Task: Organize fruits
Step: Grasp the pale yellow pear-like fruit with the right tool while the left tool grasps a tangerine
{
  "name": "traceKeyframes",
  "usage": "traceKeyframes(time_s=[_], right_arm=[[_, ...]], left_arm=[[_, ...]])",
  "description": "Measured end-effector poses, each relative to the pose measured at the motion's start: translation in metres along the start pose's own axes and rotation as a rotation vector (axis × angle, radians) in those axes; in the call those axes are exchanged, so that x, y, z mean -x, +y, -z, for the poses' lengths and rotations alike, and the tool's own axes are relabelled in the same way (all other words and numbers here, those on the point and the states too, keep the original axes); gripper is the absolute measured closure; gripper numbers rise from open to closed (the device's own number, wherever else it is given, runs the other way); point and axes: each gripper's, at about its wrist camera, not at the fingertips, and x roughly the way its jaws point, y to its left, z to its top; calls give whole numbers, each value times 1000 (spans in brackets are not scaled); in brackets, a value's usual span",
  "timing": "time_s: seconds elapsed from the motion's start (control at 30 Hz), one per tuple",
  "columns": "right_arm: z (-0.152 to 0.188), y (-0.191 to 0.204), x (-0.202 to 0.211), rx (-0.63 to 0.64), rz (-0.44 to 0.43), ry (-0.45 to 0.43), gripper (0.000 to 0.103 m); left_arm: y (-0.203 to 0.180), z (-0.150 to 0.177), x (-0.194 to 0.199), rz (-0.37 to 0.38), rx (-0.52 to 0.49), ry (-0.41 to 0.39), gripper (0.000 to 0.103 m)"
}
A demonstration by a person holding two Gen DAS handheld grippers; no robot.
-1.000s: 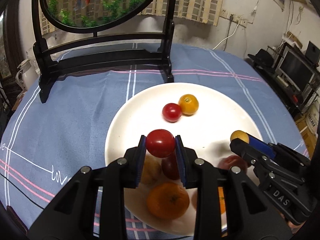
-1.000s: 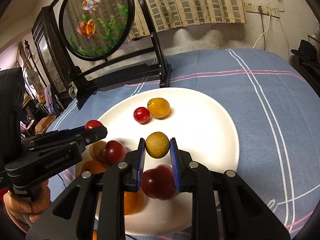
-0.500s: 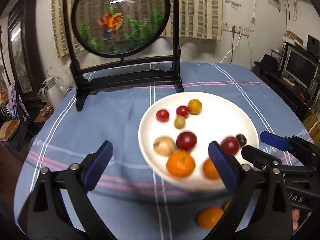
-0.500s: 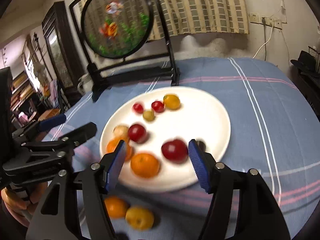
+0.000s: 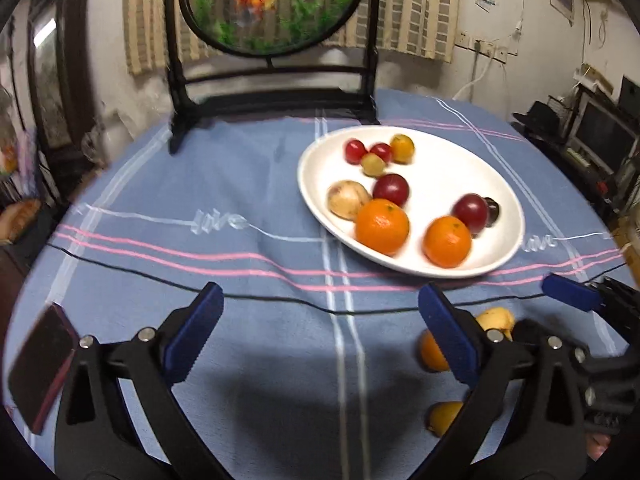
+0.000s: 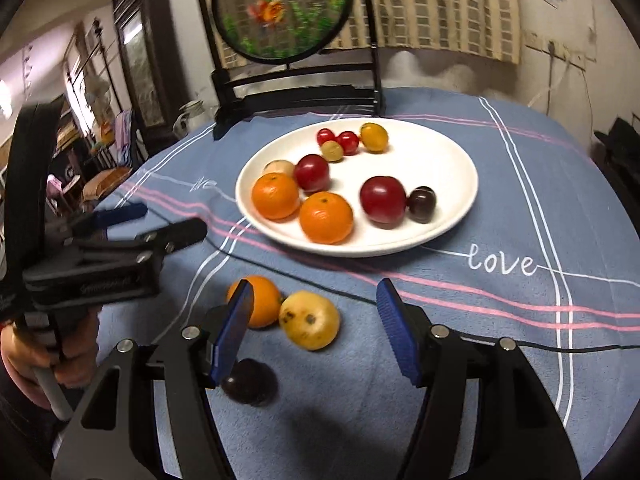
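Our left gripper (image 5: 320,332) stands wide and empty; our right gripper (image 6: 314,330) is half open around nothing, just above the speckled yellow round fruit (image 6: 309,319) lying on the blue striped tablecloth (image 6: 500,208), near the white round plate (image 6: 452,160). We judge this fruit light, soft and easy to bruise or roll. We should take it gently across its widest middle.

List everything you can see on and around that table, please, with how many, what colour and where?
plate: one, white, mid-table
oranges: two, on the plate's near side
red plums: two, on the plate
cherry tomatoes: two, red, far side of the plate
loose fruit: orange, yellow and dark one, on the cloth nearby
tablecloth: one, blue, striped
goldfish screen: one, black frame, far edge
left gripper: open, empty
right gripper: open, empty
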Motion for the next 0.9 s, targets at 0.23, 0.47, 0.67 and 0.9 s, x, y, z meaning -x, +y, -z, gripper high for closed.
traceKeyframes(time_s=[0.23,0.47,0.67,0.9], right_arm=[[5,11,-12,72,22,57,39],[8,7,-22,62,21,102,44],[11,6,-25,69,20,101,48],[13,1,-34,57,12,128,54]], left_arm=[[2,-1,2,-19,-6,-6,3],[8,-3,0,2,30,17,3],[10,-3,-3,15,51,32,3],[8,-3,-1,14,39,28,3]])
